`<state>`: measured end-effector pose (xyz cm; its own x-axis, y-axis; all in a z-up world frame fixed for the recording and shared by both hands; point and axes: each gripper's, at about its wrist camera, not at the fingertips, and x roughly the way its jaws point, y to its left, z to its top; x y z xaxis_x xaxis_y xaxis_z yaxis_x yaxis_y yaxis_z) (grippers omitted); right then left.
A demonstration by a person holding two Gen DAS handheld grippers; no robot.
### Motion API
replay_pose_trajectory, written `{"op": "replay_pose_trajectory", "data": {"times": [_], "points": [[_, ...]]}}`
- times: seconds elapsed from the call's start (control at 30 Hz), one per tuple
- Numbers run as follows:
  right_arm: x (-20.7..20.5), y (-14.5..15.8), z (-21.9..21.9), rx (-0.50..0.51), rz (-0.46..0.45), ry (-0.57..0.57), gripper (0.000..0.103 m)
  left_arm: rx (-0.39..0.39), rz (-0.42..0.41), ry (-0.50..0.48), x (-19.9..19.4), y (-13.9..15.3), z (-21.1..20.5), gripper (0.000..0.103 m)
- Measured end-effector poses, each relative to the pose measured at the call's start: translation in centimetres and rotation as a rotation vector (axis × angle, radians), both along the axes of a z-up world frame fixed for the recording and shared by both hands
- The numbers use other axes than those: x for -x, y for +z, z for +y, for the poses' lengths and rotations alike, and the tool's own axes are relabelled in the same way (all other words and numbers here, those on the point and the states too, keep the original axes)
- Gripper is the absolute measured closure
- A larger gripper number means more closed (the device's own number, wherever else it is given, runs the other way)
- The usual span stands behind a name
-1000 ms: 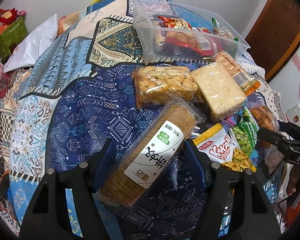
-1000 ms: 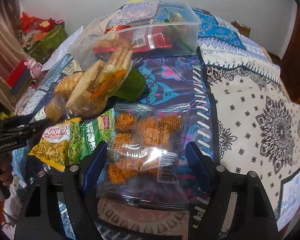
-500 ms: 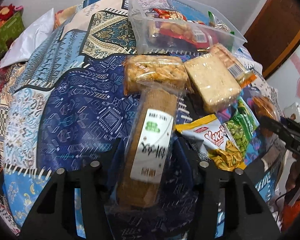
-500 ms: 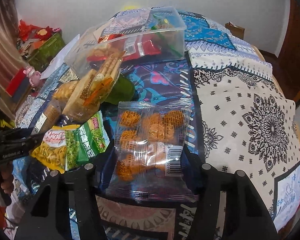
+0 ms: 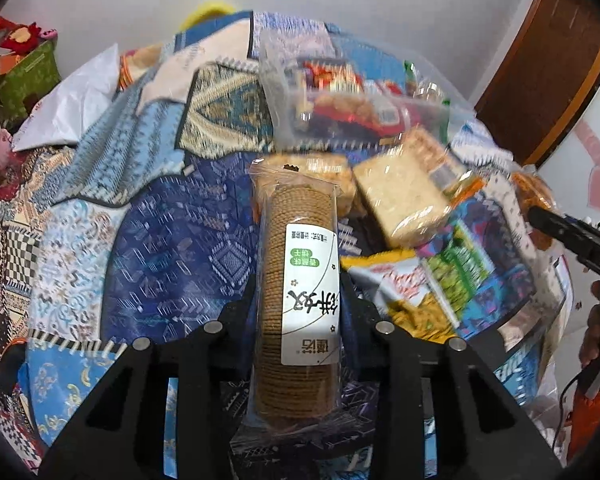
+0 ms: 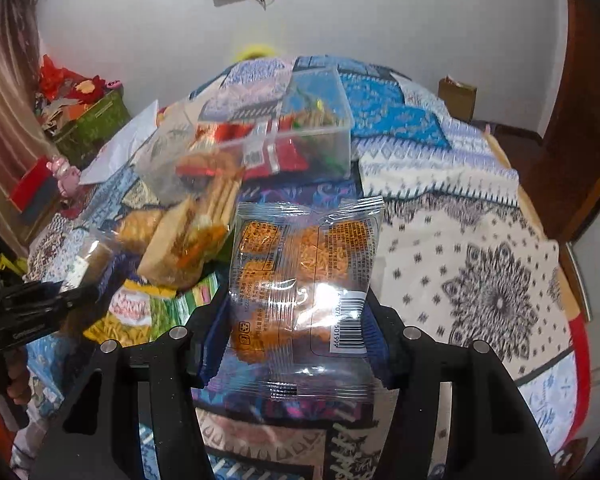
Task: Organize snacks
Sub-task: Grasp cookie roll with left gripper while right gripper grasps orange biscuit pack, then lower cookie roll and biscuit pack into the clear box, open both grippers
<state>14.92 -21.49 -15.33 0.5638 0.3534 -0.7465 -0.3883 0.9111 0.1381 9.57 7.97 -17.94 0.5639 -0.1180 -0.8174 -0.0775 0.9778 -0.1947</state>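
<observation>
A plain white wall (image 6: 380,20) backs the room; a brown wooden door (image 5: 548,72) stands right, a green box (image 6: 96,128) left.

Each camera sits just behind its own tongs and looks forward and steeply down along the two fingers, close over the cloth-covered tabletop (image 5: 172,264). The left wrist view faces the far wall with a brown door (image 5: 556,76) at its right edge; the right wrist view looks from further right, with that same white wall ahead. Both share the clear plastic bin (image 5: 340,96) (image 6: 268,140) and the heap of snack packets (image 5: 404,192) (image 6: 188,240) before it, though these are blurred, probably by motion. Each view also catches the other tongs at its edge: right tongs (image 5: 572,240), left tongs (image 6: 32,308).
</observation>
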Motion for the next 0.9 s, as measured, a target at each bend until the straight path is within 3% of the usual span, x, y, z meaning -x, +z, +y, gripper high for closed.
{"op": "replay_pose_trajectory", "data": {"times": [0.47,0.9], "points": [[-3.5,4.2,2.4,-0.060,-0.109,0.029,0.048,0.007,-0.172,0.016,-4.1,7.0,0.5,0.068],[-8.8,5.5,5.1,-0.084,-0.149,0.043,0.048,0.006,-0.225,0.024,-11.4,8.4,0.7,0.068]]}}
